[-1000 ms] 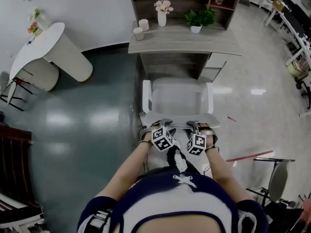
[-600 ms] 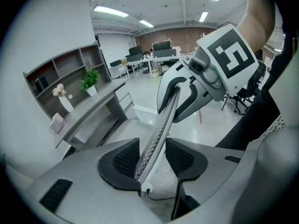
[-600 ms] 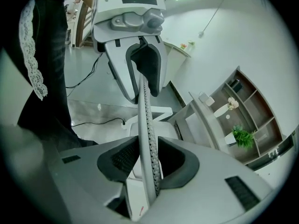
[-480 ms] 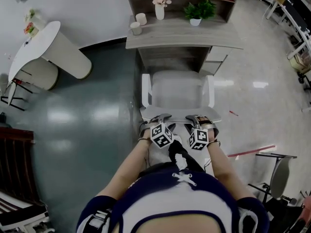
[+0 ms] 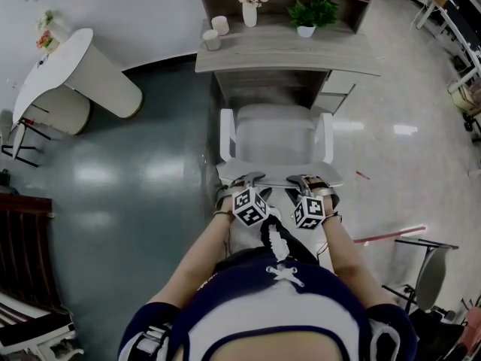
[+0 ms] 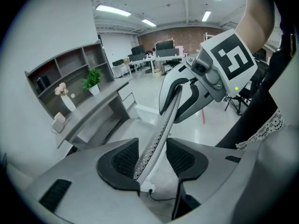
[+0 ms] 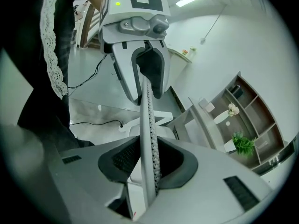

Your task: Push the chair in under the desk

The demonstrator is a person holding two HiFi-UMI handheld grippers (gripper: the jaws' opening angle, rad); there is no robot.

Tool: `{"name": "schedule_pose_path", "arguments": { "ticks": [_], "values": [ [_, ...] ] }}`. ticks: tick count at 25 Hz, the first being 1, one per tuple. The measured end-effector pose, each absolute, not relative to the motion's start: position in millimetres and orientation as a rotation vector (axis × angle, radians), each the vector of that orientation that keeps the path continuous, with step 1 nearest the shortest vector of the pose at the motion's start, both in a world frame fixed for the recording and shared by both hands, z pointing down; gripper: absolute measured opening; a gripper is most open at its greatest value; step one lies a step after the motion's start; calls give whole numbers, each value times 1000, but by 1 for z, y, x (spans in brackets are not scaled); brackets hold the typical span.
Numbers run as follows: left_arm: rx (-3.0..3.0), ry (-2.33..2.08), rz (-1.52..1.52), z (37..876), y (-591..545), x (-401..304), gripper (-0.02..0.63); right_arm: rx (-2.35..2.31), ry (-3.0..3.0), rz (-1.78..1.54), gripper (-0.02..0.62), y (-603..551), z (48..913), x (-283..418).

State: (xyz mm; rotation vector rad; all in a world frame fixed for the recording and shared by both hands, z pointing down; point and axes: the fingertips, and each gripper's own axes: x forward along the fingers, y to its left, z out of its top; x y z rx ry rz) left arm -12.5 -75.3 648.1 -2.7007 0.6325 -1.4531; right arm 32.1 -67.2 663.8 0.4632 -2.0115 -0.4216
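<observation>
A white office chair stands in front of the grey desk, its seat facing the desk opening. Both grippers are at the top edge of its mesh backrest. My left gripper straddles the backrest edge; its jaws have just been opening, and a gap shows beside the right pad. My right gripper has just been closing its jaws, and both pads now press on the backrest edge.
On the desk stand a flower vase, a potted plant and two cups. A white round table is at far left, a dark chair near left, a folding chair at right. A cable lies on the floor.
Both grippers and the chair have edged slightly toward the desk. The grippers have kept their places on the backrest's top edge.
</observation>
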Motion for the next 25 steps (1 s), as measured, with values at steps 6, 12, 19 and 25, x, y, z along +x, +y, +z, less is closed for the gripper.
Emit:
{"name": "schedule_pose_path", "arguments": {
  "ticks": [6, 12, 19, 25],
  "values": [
    [-2695, 640, -1471, 647, -87, -12, 190, 425, -2025, -386, 91, -78, 664, 32],
    [-2682, 657, -1474, 647, -101, -11, 192, 401, -2028, -360, 87, -91, 664, 33],
    [-2668, 674, -1473, 648, -115, -8, 193, 392, -2034, -359, 84, -104, 665, 36],
    [-2660, 684, -1468, 648, -120, -5, 193, 386, -2039, -373, 85, -110, 664, 39]
  ]
}}
